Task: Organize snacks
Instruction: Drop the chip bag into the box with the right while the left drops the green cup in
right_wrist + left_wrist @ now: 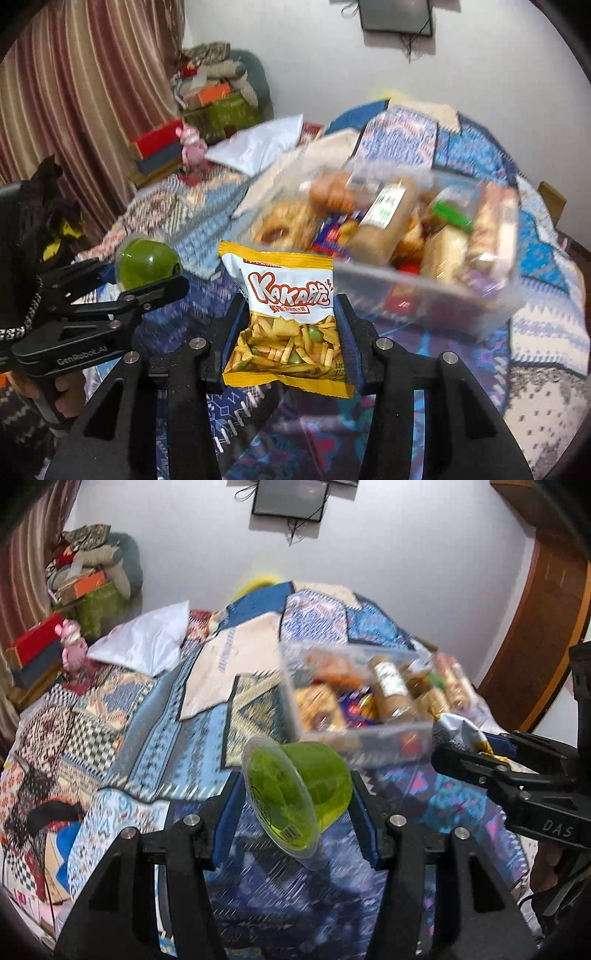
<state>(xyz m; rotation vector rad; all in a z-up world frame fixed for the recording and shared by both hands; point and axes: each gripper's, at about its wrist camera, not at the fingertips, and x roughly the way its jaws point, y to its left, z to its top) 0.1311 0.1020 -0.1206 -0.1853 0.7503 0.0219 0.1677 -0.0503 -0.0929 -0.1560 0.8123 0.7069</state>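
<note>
My left gripper is shut on a green jelly cup, held tilted above the patterned bedspread, in front of a clear plastic bin full of packaged snacks. My right gripper is shut on a yellow and white Kaka snack bag, held upright just in front of the bin. In the left wrist view the right gripper shows at the right with the bag. In the right wrist view the left gripper shows at the left with the jelly cup.
The bin sits on a bed covered with a blue patterned quilt. A white pillow and a flat paper bag lie behind. Boxes and folded cloth are stacked at the far left by a curtain.
</note>
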